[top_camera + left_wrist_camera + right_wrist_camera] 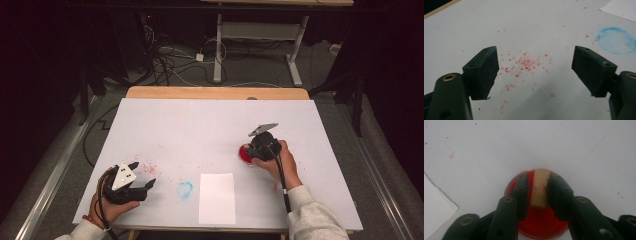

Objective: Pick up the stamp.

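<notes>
L gripper sits at the table's near-left corner, jaws wide, nothing in them, red specks beneath. Blue smudge, then paper mid-front. R gripper is closed on a tan block standing in the red dish, block's long axis running along the jaws. Paper lies to the dish's left, nearer the R hand.

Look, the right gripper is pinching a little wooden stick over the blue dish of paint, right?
Not quite: the dish is red, not blue. The right gripper view shows the right gripper pinching the little wooden stick over a round dish of red paint. The blue you may mean is a smudge on the table, seen in the high view.
</notes>
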The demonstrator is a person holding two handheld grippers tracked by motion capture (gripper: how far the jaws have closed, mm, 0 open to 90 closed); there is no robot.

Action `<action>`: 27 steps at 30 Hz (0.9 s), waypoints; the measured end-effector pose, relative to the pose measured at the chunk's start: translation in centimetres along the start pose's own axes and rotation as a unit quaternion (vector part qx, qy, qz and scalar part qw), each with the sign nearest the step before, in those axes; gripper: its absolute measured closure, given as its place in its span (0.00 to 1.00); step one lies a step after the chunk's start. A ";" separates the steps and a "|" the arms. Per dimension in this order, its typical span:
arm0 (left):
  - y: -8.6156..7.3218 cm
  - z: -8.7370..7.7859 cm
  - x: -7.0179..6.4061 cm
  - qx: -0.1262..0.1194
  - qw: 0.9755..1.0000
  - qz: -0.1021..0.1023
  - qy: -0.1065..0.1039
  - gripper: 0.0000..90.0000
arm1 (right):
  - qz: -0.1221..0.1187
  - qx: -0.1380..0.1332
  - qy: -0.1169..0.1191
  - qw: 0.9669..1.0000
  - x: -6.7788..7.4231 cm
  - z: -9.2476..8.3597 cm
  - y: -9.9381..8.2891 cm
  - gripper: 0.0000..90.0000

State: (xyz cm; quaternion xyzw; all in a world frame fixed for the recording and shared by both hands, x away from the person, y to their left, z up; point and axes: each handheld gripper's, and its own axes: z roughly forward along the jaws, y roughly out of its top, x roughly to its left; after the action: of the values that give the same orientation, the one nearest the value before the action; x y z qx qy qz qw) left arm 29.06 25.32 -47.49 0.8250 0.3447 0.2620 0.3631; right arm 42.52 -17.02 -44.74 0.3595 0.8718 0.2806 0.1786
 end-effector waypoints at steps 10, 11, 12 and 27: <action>-0.1 0.3 0.0 0.002 1.000 0.005 -0.006 0.23 | -0.004 -0.007 0.002 1.000 -0.2 0.0 -0.3 0.85; -0.1 0.3 0.1 0.002 1.000 0.004 -0.007 0.23 | -0.005 -0.010 0.003 1.000 -0.3 -0.1 -0.3 0.85; 0.0 0.3 0.1 0.001 1.000 0.004 -0.008 0.23 | -0.004 -0.012 0.004 1.000 -0.3 -0.2 -0.4 0.85; 0.1 0.4 -0.1 -0.009 0.999 0.020 -0.025 0.22 | -0.021 -0.071 -0.003 0.997 0.3 -4.4 0.3 0.85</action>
State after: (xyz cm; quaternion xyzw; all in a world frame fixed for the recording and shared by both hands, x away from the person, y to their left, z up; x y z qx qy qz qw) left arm 29.23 25.03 -47.67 0.8351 0.3163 0.2517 0.3732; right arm 40.26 -18.20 -41.17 0.3285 0.8563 0.3375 0.2119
